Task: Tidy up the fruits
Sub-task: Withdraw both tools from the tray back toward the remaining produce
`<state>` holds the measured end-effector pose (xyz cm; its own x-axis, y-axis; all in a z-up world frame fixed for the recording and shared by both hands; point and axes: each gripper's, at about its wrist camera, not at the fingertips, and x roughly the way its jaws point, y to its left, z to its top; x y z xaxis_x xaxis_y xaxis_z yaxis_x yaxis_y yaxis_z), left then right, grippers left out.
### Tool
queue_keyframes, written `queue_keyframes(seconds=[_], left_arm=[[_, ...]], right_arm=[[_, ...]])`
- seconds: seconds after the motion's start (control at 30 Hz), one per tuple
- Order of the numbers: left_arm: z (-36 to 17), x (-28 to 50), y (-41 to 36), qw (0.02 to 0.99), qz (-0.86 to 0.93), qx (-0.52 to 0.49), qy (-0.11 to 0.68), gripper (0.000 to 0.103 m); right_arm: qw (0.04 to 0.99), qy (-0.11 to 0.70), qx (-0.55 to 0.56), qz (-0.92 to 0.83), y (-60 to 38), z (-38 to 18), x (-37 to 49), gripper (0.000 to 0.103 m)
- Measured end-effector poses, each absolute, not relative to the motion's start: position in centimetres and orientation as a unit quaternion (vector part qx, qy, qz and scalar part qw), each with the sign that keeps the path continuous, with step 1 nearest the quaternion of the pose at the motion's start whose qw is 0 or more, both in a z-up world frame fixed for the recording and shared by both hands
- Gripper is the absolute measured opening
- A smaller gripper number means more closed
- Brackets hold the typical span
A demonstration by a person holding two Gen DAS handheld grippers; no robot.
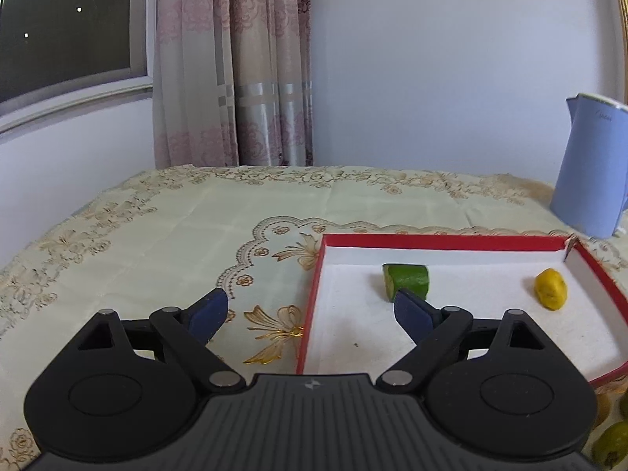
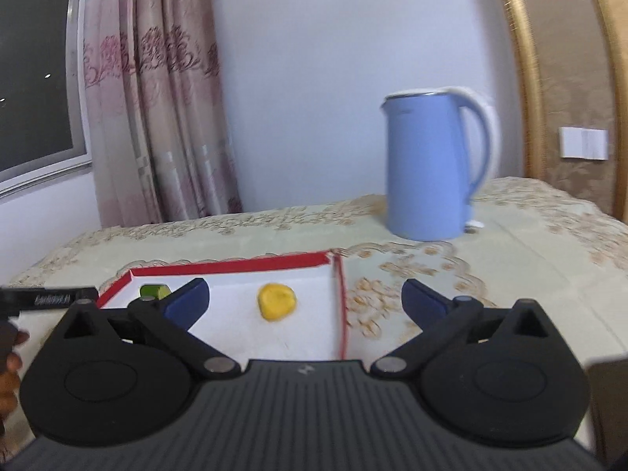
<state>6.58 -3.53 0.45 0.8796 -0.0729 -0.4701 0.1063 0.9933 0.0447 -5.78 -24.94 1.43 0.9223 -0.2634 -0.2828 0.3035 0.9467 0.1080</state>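
1. Fruits: nearest are green ones (image 1: pixel 612 445) at the bottom right edge of the left cam, on the cloth outside the box; only partly in frame, kind unclear.
2. Left gripper (image 1: pixel 310 306): jaws spread wide, holding nothing. Its right fingertip (image 1: pixel 408 308) sits just in front of the green piece; touching or not, can't tell.
3. Right gripper (image 2: pixel 304 298): jaws wide too, empty, straddling the box's right wall. Right cam is blurred.
4. Box (image 1: pixel 431 239): shallow, red rim, white inside, lying flat on the tablecloth (image 1: pixel 176 227) w/ gold flower print.
5. Green piece (image 1: pixel 406 282): short chunk lying on its side in the box, cut end pale green, skin bright green.
6. Yellow fruit (image 1: pixel 550 288): small, lumpy, rounded, in the box toward its far right corner, well apart from the green piece. In right cam it's at (image 2: pixel 276 301), between the fingers.
7. Kettle (image 2: pixel 431 165): light blue, white handle, upright on the cloth beyond the box.
8. Behind: pink patterned curtain (image 1: pixel 235 62), window (image 1: pixel 66 23), white wall.
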Motion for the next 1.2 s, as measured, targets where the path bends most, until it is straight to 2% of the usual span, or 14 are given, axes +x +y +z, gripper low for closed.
queue_keyframes(seconds=[0.17, 0.37, 0.63, 0.7, 0.77, 1.0, 1.2], left_arm=[[0.5, 6.4, -4.3, 0.972, -0.028, 0.057, 0.228, 0.092], [0.7, 4.8, -3.9, 0.967, -0.023, 0.049, 0.249, 0.092], [-1.4, -0.1, -1.2, 0.957, -0.073, 0.017, 0.281, 0.093], [-2.0, -1.1, -1.2, 0.954, -0.094, 0.026, 0.283, 0.093], [-2.1, -1.6, -1.4, 0.954, -0.103, 0.034, 0.280, 0.100], [-2.9, -1.9, -1.8, 0.952, -0.114, 0.042, 0.279, 0.100], [-3.3, -1.6, -2.1, 0.947, -0.124, 0.050, 0.290, 0.101]], right_arm=[[0.976, 0.109, 0.073, -0.173, -24.5, -0.8, -8.2, 0.103], [0.979, 0.072, 0.065, -0.179, -24.1, -1.1, -10.0, 0.103], [0.981, 0.076, -0.020, -0.180, -21.1, -1.0, -9.9, 0.103], [0.980, 0.118, -0.007, -0.160, -21.3, -1.1, -9.4, 0.103], [0.976, 0.138, 0.031, -0.166, -22.0, -1.4, -9.5, 0.103], [0.975, 0.123, 0.107, -0.151, -24.4, -1.9, -10.7, 0.103], [0.972, 0.144, 0.115, -0.149, -24.8, -2.1, -10.1, 0.103]])
